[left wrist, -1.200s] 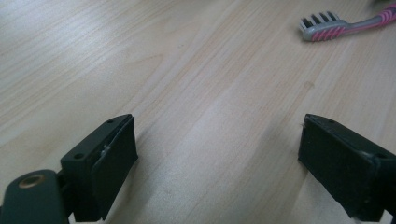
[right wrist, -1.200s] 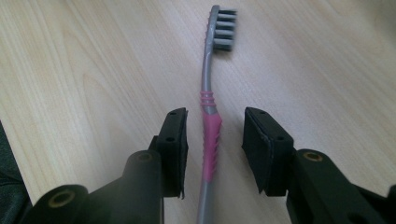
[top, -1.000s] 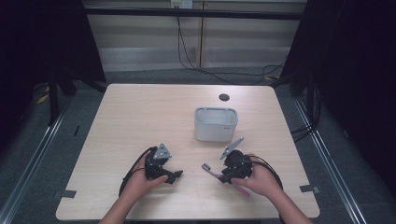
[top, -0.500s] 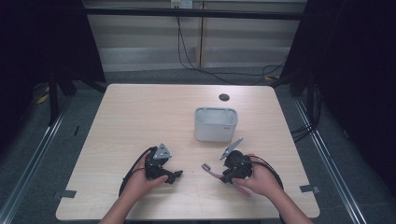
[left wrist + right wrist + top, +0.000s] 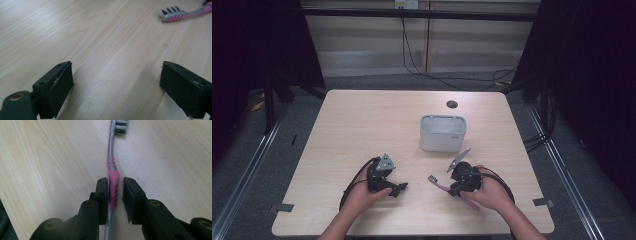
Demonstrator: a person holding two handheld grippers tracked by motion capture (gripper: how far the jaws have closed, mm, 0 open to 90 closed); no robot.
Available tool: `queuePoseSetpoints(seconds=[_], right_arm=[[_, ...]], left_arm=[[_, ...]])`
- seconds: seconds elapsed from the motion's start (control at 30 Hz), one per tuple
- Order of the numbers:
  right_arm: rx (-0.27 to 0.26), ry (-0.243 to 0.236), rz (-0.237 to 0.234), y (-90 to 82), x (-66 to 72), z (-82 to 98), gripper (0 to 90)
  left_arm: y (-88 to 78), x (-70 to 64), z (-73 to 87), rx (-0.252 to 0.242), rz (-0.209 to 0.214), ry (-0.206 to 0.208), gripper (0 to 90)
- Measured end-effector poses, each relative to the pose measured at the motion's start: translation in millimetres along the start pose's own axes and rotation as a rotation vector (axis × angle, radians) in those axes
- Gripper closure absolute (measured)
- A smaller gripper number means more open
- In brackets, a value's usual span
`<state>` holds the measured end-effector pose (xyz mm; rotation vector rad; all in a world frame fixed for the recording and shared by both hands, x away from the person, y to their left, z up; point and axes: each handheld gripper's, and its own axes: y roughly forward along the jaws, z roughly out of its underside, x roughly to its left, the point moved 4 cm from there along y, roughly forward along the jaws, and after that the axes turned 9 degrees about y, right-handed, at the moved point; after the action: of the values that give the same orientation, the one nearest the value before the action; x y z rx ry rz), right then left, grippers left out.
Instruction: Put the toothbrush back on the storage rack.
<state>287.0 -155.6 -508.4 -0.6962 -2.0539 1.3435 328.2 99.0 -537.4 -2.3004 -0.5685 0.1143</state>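
Light wooden table (image 5: pixel 362 125), grey tub (image 5: pixel 443 133), pink toothbrush (image 5: pixel 435 182)

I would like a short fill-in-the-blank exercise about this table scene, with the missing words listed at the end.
1. The toothbrush has a pink and ____ handle.
2. The right tongs have just been closing around the ____.
3. The left tongs stand wide ____ over bare wood.
4. The white container stands on the ____.

Missing words: grey; toothbrush; open; table

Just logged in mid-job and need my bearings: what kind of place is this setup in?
It looks like a lab or recording bay rather than a home: a bare wooden table hemmed in by dark curtains, with loose cables hanging down the back wall. On the table lie a pink toothbrush and a grey holder.
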Motion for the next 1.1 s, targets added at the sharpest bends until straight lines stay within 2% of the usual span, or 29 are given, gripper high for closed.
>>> queuePoseSetpoints(seconds=[0.3, 0.6, 0.83, 1.1], right_arm=[[0.012, -0.005, 0.001, 0.6, -0.3, -0.6, 75.4], [0.010, -0.022, 0.014, 1.7, 1.9, -2.0, 81.1], [-0.011, -0.028, 0.007, 1.1, 1.3, -2.5, 81.2], [-0.067, -0.015, -0.009, -7.1, -0.7, -5.1, 81.3]], left_arm=[[0.0, 0.0, 0.0, 0.000, 0.000, 0.000, 11.0], [0.0, 0.0, 0.0, 0.000, 0.000, 0.000, 11.0], [0.0, 0.0, 0.0, 0.000, 0.000, 0.000, 11.0], [0.0, 0.2, 0.0, 0.000, 0.000, 0.001, 11.0]])
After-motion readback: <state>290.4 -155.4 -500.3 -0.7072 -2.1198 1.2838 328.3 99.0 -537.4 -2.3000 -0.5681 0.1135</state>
